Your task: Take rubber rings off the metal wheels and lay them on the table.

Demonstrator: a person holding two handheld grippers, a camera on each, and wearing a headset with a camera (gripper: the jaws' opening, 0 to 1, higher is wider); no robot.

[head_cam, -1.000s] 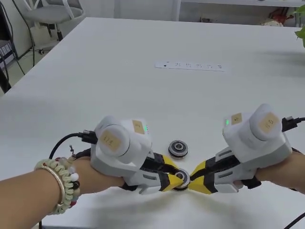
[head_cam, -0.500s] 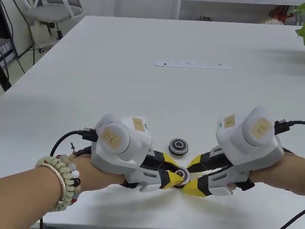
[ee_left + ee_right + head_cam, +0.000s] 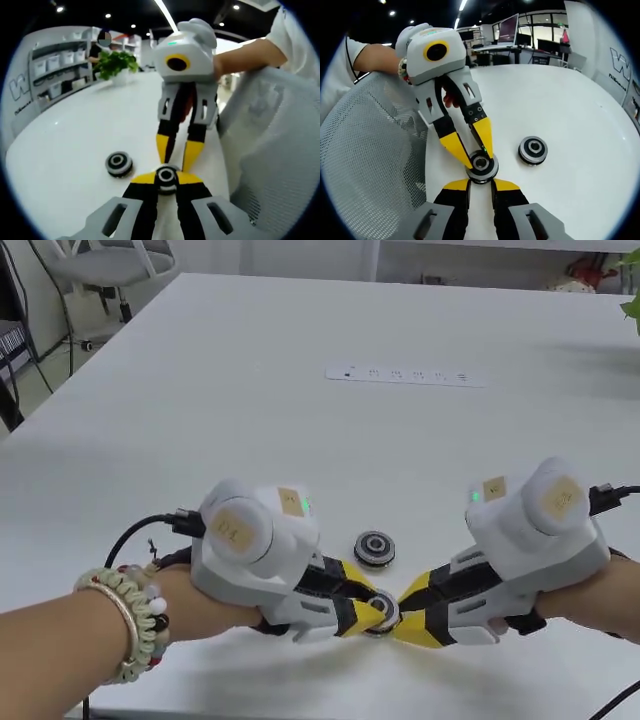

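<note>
Holding the small round metal wheel with its black rubber ring [image 3: 381, 611] low in the middle of the head view, my left gripper [image 3: 368, 612] is closed tight on it. My right gripper [image 3: 404, 612] touches the wheel's edge with its tips, but I cannot tell if it grips. I think I am starting to peel this ring off. Next I must catch the rubber and pull it away. Another ringed wheel [image 3: 374, 549] lies just beside, on the white table [image 3: 250, 390].
</note>
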